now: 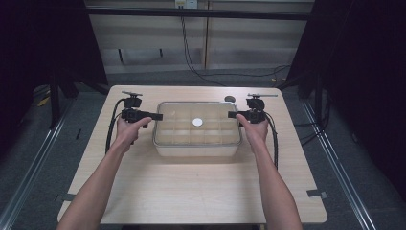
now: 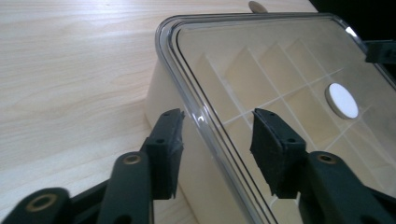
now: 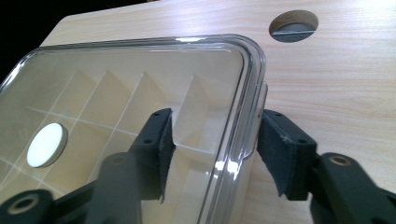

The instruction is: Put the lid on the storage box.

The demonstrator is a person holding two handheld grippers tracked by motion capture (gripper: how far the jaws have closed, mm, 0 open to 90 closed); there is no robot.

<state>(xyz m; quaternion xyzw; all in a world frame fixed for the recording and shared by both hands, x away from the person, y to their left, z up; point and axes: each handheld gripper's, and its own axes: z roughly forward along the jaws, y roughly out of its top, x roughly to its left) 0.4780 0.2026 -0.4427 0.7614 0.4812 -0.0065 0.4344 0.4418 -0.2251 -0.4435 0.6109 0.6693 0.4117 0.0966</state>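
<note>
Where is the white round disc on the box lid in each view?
High view: white disc at the clear lid's centre.
Left gripper view: disc right of centre.
Right gripper view: disc at the left edge.
Shared landmark: the table's round hole.

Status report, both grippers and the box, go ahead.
Left gripper open, straddling lid edge. Right gripper open, same on opposite edge. Clear box closed, on table. Nothing obstructing.
</note>
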